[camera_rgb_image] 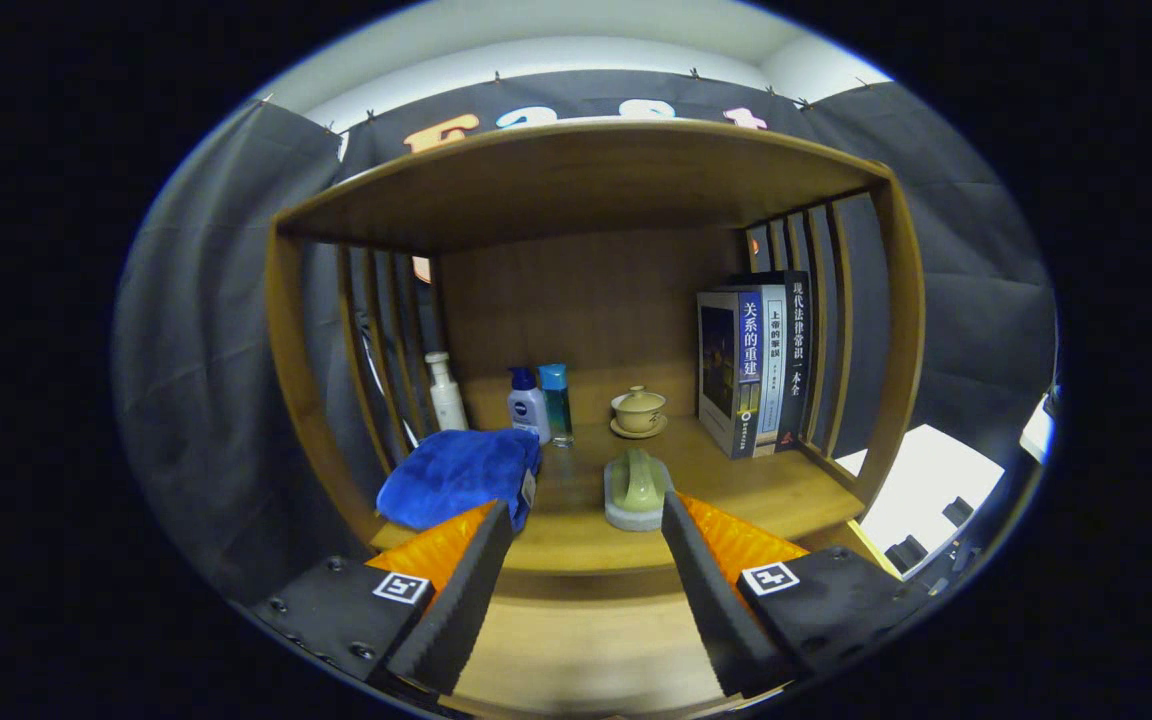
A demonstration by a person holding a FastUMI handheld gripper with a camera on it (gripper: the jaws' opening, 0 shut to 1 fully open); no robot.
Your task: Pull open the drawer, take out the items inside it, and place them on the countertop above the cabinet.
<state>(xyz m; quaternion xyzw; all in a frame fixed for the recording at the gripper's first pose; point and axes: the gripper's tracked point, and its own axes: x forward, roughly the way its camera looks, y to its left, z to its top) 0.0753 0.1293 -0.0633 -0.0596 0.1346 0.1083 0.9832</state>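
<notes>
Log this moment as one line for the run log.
gripper: open, empty | ahead: blue cloth, green ornament on countertop | drawer: not yet opened

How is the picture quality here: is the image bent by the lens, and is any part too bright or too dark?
In the gripper view, the fisheye bends the shelf top and side posts into curves; the white surface beyond the right post is overexposed; the back of the shelf is dim but the books and lidded cup stay sharp; the open gripper shows no blur.
</notes>
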